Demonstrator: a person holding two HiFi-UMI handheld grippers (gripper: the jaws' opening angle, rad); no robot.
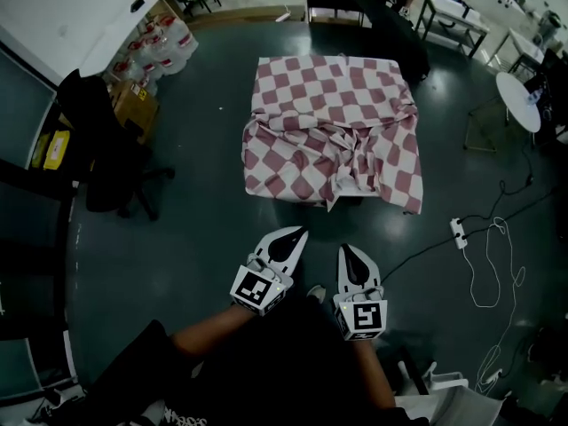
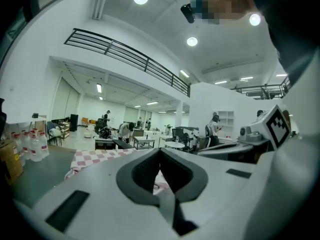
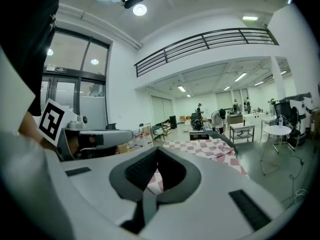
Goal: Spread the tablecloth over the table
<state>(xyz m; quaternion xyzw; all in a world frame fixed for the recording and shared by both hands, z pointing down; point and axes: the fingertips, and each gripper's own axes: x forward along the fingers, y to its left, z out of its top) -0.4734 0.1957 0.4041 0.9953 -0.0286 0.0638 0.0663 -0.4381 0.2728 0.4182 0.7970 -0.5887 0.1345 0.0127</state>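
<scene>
The tablecloth (image 1: 333, 131) lies on the table, ahead of both claws.

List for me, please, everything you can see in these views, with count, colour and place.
tablecloth: one, red-and-white checked, rumpled, centre
office chair: one, black, left of the tablecloth
water jugs: several, pale with red, upper left
cardboard box: one, brown, beside the jugs
round table: one, white, far right
power strip: one, white, lower right
people: a few, dark clothes, far background
left gripper: one, white and black, shut, empty, low centre
right gripper: one, white and black, shut, empty, beside it
</scene>
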